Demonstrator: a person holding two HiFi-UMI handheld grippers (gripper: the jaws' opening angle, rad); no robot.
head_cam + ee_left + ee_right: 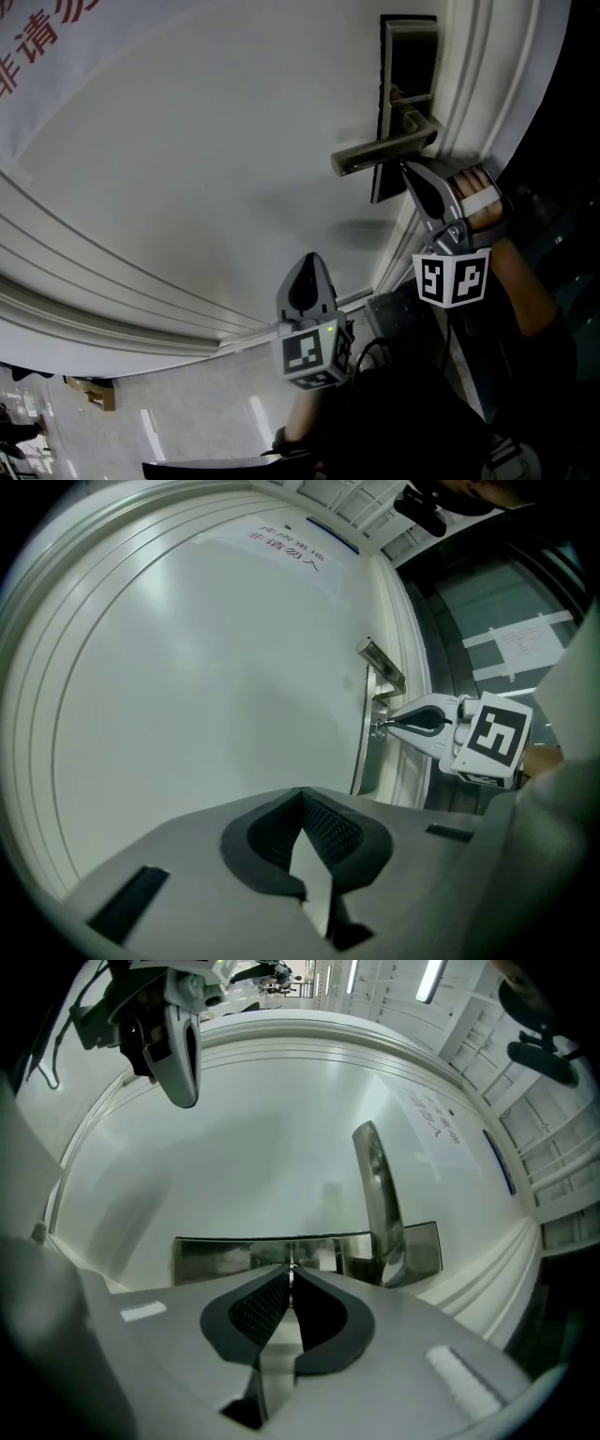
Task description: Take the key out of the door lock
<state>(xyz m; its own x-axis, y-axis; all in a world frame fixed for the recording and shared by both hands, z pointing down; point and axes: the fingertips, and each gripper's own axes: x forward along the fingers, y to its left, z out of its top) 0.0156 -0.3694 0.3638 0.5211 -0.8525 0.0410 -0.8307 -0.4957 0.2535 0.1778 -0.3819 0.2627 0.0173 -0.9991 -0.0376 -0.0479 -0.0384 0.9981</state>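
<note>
A steel lock plate [408, 56] sits at the right edge of the white door [206, 169], with a lever handle [384, 150] across it. Below the handle my right gripper [409, 169] meets the plate, jaws closed. From the left gripper view its tips pinch a small key [377, 727] with a ring at the lock. In the right gripper view a thin metal sliver of the key [291, 1266] shows between the closed tips, in front of the plate [216, 1258]. My left gripper [307, 274] hangs lower left of the lock, shut and empty, facing bare door.
Raised door-frame mouldings [487, 84] run beside the lock. A sign with red characters [37, 37] is on the door's upper part. A glass panel with a paper notice [525, 639] stands right of the frame. Pale floor [187, 422] lies below.
</note>
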